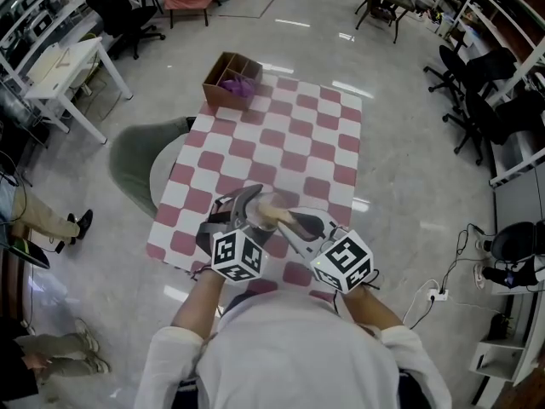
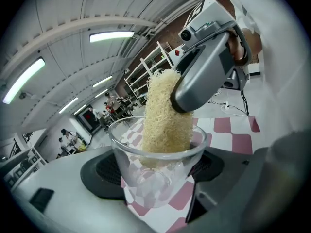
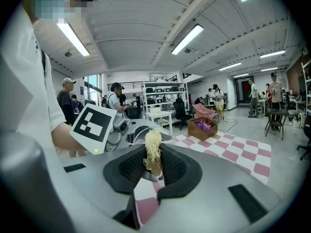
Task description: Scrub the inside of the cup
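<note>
A clear glass cup (image 2: 155, 166) is clamped between the black pads of my left gripper (image 2: 154, 171), held up in the air and tilted. A pale yellow loofah scrubber (image 2: 164, 115) pokes down into the cup's mouth, its lower end inside the glass. My right gripper (image 3: 154, 165) is shut on the loofah (image 3: 153, 154), which stands up between its pads. In the head view both grippers meet over the near edge of the table, left gripper (image 1: 243, 216) and right gripper (image 1: 294, 224), with the loofah (image 1: 268, 210) between them.
A pink-and-white checked tablecloth (image 1: 281, 156) covers the table. A brown cardboard box (image 1: 232, 80) holding purple stuff sits at its far left corner. A grey-green chair (image 1: 140, 156) stands to the left. Office chairs, shelves and people ring the room.
</note>
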`<state>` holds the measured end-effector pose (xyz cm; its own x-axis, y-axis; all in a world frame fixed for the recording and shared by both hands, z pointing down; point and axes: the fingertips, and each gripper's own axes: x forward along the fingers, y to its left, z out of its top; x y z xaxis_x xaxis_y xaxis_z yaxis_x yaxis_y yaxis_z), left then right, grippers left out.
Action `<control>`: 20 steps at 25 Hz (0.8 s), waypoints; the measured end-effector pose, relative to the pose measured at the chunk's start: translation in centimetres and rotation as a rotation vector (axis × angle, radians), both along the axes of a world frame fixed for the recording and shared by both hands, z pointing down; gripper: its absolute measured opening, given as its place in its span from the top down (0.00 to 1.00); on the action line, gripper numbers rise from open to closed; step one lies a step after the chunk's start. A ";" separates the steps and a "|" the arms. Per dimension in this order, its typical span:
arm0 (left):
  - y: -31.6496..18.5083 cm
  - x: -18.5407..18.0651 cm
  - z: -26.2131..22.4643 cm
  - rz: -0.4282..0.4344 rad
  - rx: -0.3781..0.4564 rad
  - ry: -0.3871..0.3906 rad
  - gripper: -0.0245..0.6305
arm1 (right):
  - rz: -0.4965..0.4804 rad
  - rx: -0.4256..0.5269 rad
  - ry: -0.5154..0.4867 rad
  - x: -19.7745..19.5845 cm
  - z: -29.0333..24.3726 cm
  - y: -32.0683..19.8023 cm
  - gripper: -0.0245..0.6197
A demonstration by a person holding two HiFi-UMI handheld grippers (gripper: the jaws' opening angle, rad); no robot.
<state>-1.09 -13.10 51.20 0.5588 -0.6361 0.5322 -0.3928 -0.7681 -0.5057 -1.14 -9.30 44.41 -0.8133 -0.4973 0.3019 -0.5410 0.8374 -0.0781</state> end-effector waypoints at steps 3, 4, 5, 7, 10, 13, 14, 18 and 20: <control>0.2 0.0 0.2 0.007 -0.007 -0.006 0.36 | -0.034 -0.025 -0.044 -0.9 -0.4 0.9 0.83; 0.3 0.1 0.3 0.011 -0.010 -0.009 0.36 | -0.043 -0.029 -0.060 -1.1 -0.6 1.0 0.83; 0.4 0.1 0.4 0.014 -0.013 -0.011 0.36 | -0.048 -0.031 -0.074 -1.3 -0.9 1.0 0.83; 0.6 0.2 0.6 0.018 -0.018 -0.013 0.36 | -0.044 -0.027 -0.094 -1.5 -1.2 0.6 0.83; 0.9 0.3 0.8 0.024 -0.020 -0.012 0.36 | -0.004 -0.015 -0.104 -0.9 -1.4 -0.6 0.83; 1.1 0.3 0.7 0.027 -0.017 -0.005 0.36 | 0.038 -0.009 -0.091 -0.1 -1.2 -1.5 0.83; 1.2 0.3 0.6 0.027 -0.017 -0.002 0.36 | 0.046 -0.009 -0.082 0.1 -1.0 -1.6 0.83; 0.9 -0.1 0.4 0.012 -0.020 0.016 0.36 | 0.061 -0.034 -0.069 0.6 -0.2 -1.3 0.83; 0.6 -0.4 0.3 0.000 -0.019 0.019 0.36 | 0.052 -0.057 -0.093 0.6 -0.1 -0.7 0.83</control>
